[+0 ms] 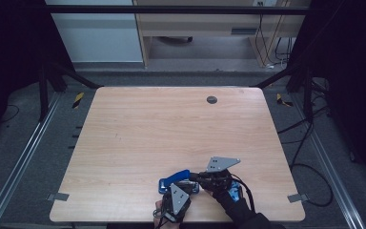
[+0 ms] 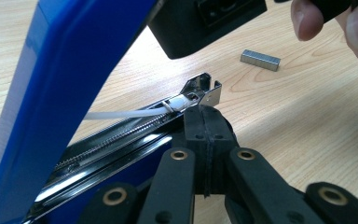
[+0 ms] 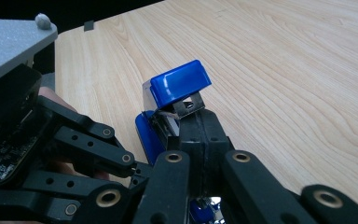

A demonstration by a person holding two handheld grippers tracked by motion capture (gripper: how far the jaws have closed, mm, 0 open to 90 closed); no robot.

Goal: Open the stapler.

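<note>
- Pale wood table [image 1: 171, 129] with a dark round plug [image 1: 212, 99] near its far edge fills the high view, with grey floor and cables around it. At the near edge a blue stapler [image 1: 175, 180] lies opened, its lid tilted up. The left gripper [image 1: 187, 187] and right gripper [image 1: 196, 177] meet at it, each under a grey three-cornered plate.
- From the left gripper view comes the detail that the high view is too small to give: the stapler's lid [image 2: 70, 79] swung up at the left, the bare metal staple channel [image 2: 135, 128] below with its spring and a white strip, and the left gripper [image 2: 208, 122] with jaws pressed together, tips at the channel's front end. A strip of staples [image 2: 260, 59] lies apart on the wood; fingertips [image 2: 307, 18] show at the upper right.
- Seen from the right gripper view, the stapler [image 3: 175, 93] appears end-on, lid raised. The right gripper [image 3: 201, 122] has its jaws clenched together, tips touching the metal front; the left gripper [image 3: 129, 163] sits at the left.
</note>
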